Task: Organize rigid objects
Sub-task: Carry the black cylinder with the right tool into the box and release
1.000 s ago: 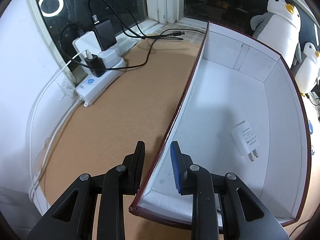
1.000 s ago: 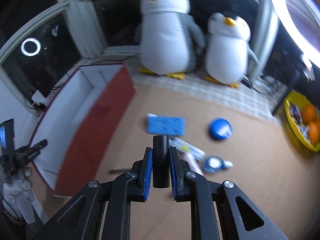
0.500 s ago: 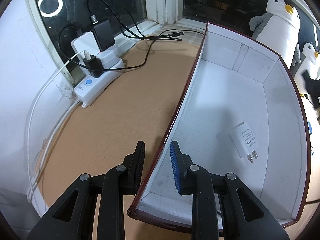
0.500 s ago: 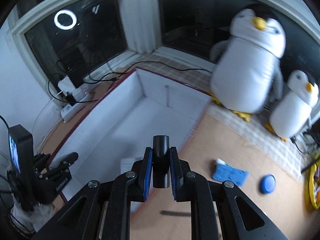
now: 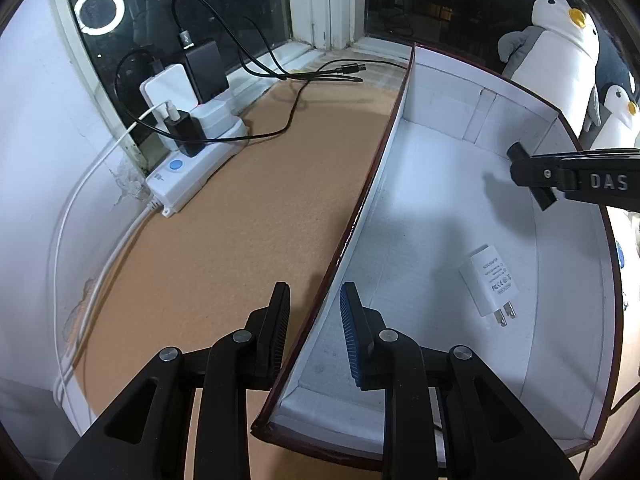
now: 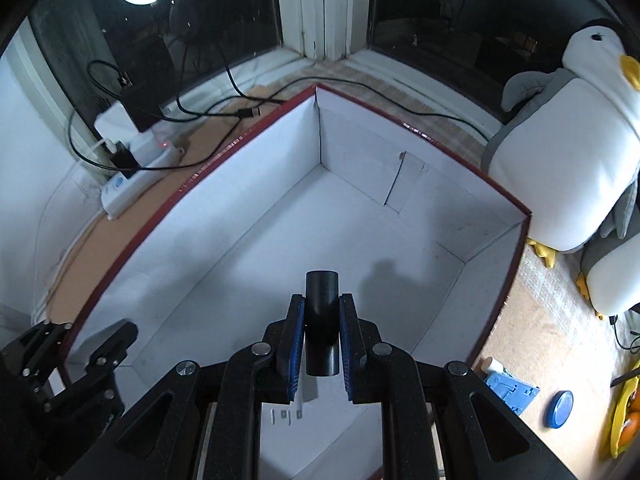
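A shallow box [image 5: 440,92], white inside and dark red outside, lies on the tan surface. A white plug-in charger [image 5: 490,284] rests on the box floor. My left gripper [image 5: 316,320] stands astride the box's left wall near its front corner. Its jaws are narrowly apart, with gaps showing between the pads and the wall. My right gripper [image 6: 322,320] is shut on a black cylinder [image 6: 322,292] and hangs over the inside of the box [image 6: 360,148]. In the left wrist view the right gripper [image 5: 532,178] reaches in over the right wall.
A white power strip [image 5: 196,160] with chargers and black cables sits by the window at the left. Two plush penguins [image 6: 568,140] stand to the right of the box. On the table beyond the box's right wall lie a blue card [image 6: 508,392], a blue lid [image 6: 560,410] and a yellow bowl [image 6: 624,420].
My right gripper has swung left with the black cylinder, from above the loose items to above the box, and now shows in the left wrist view. The left gripper has stayed put.
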The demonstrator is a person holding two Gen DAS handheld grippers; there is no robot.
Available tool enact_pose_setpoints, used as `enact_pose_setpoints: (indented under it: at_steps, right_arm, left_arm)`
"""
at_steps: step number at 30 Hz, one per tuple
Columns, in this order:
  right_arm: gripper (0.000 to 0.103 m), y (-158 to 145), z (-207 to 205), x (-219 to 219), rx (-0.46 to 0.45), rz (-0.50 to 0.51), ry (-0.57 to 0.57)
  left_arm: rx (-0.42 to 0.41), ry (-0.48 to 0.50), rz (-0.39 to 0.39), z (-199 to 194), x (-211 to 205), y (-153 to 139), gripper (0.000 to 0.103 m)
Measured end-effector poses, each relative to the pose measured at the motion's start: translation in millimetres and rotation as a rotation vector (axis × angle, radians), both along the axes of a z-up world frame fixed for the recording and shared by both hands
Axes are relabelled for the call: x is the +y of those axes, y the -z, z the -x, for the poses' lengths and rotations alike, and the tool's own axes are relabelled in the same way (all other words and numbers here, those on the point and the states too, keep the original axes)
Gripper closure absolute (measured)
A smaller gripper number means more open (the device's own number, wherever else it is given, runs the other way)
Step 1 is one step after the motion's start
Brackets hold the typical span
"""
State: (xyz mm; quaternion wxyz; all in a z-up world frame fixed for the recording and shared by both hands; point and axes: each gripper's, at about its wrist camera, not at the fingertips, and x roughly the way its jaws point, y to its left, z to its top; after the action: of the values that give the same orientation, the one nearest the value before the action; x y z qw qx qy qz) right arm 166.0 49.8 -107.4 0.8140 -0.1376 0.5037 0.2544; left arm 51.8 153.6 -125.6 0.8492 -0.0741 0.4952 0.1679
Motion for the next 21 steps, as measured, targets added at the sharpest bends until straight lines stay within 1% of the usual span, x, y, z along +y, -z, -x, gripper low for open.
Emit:
enact_pose_setpoints:
  at_steps: [5, 9, 13, 14, 16, 17, 21]
  right_arm:
    - [0.088, 9.3, -8.4, 4.8, 0.015, 0.034, -0.004]
    - [0.088, 15.3, -11.0, 5.3, 0.037, 0.036, -0.002]
    - [0.087, 16.9, -9.4, 6.1, 0.035, 0.042, -0.006]
    - [0.086, 17.1, -9.0, 6.2, 0.036, 0.043, -0.008]
    - [0.080, 16.8, -8.6, 5.8, 0.036, 0.042, -0.007]
    - [0.075, 16.5, -8.3, 5.4, 0.035, 0.040, -0.006]
    - [0.073, 11.6, -4.4, 2.0, 0.028, 0.023, -0.004]
  left_arm:
    - [0.004, 0.001, 0.001, 0.6, 0.6, 0.7, 0.079]
    - [0.011, 0.001, 0.002, -0.9, 0.6, 2.4, 0.079]
    - [0.016, -0.002, 0.001, -2.7, 0.6, 4.1, 0.079]
    - [0.017, -0.002, 0.002, -2.5, 1.5, 4.5, 0.079]
    - [0.019, -0.004, 0.004, -2.7, 2.0, 4.9, 0.079]
    - [0.019, -0.004, 0.004, -2.7, 1.9, 4.8, 0.079]
    - [0.021, -0.004, 0.002, -3.4, 3.1, 5.0, 0.079]
